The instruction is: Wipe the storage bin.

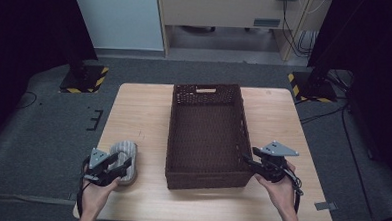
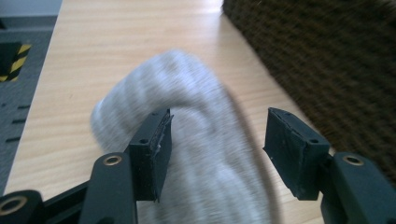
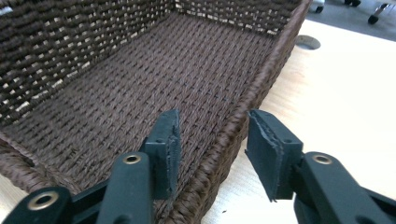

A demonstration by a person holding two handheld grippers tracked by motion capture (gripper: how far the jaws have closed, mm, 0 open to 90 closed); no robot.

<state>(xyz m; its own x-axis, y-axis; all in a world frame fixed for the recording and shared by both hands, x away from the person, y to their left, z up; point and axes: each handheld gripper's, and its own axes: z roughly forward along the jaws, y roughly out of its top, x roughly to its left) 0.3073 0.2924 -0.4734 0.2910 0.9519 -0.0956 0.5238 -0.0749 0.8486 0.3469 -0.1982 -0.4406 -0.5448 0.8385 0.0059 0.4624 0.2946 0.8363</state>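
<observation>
A dark brown woven basket (image 1: 168,139) stands empty in the middle of the wooden table (image 1: 139,113). To its left lies a grey striped rolled cloth (image 1: 124,153). My left gripper (image 1: 123,168) is open at the cloth's near end. In the left gripper view the cloth (image 2: 187,93) lies between the spread jaws of that gripper (image 2: 217,140), apart from the right pad. My right gripper (image 1: 247,161) is open at the basket's near right corner. In the right gripper view its jaws (image 3: 212,140) straddle the basket's right rim (image 3: 261,79) without closing on it.
The basket's side wall (image 2: 327,60) rises close to the right of the cloth. A round hole (image 3: 308,42) marks the tabletop beyond the basket. Black stands with yellow-striped bases (image 1: 85,78) sit on the grey floor behind the table.
</observation>
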